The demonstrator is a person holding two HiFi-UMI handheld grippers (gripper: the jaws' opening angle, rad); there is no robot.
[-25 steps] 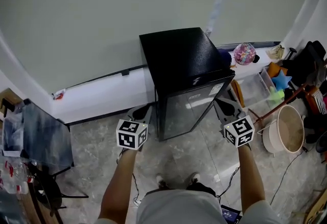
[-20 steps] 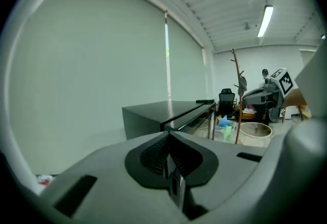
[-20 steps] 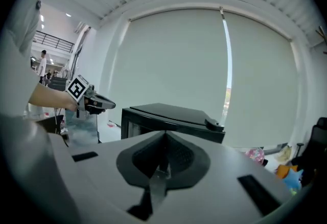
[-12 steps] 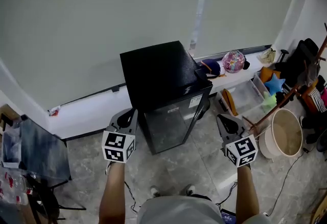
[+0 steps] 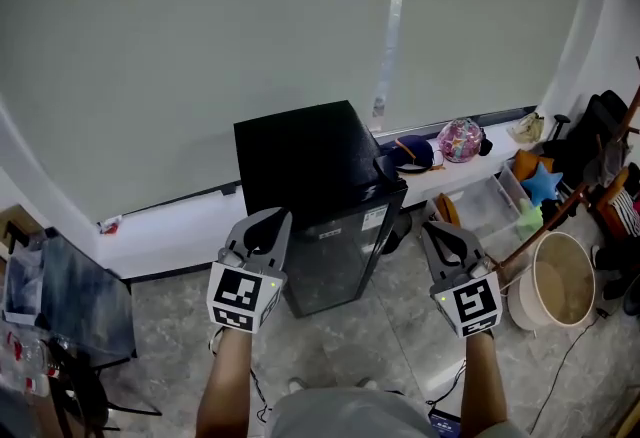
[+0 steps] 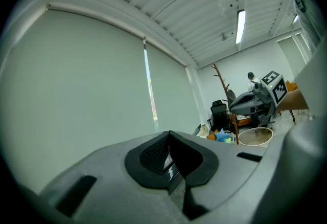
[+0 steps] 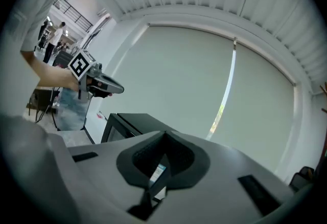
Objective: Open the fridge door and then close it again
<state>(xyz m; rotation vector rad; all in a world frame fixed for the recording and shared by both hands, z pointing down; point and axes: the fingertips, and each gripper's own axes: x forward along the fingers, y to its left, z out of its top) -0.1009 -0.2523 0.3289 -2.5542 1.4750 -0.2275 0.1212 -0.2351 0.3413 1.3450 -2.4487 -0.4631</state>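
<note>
A small black fridge (image 5: 320,191) stands on the floor against the wall under a pale roller blind, its glass door shut and facing me. My left gripper (image 5: 272,223) is held up in front of the fridge's left side, jaws shut and empty. My right gripper (image 5: 437,231) hangs off the fridge's right front corner, also shut with nothing in it. Neither touches the fridge. The fridge (image 7: 122,126) shows low at the left in the right gripper view, with the left gripper (image 7: 110,86) above it. The right gripper (image 6: 240,103) appears at the right in the left gripper view.
A white ledge (image 5: 180,216) runs along the wall behind the fridge, holding a cap and a pink ball (image 5: 460,140). A clear bin with toys (image 5: 505,196), a beige tub (image 5: 560,271) and a coat rack stand at the right. A dark chair (image 5: 70,291) is at the left.
Both grippers have risen and now point level toward the blind. In the head view the fridge has slid lower and a little left, sitting between the two grippers.
</note>
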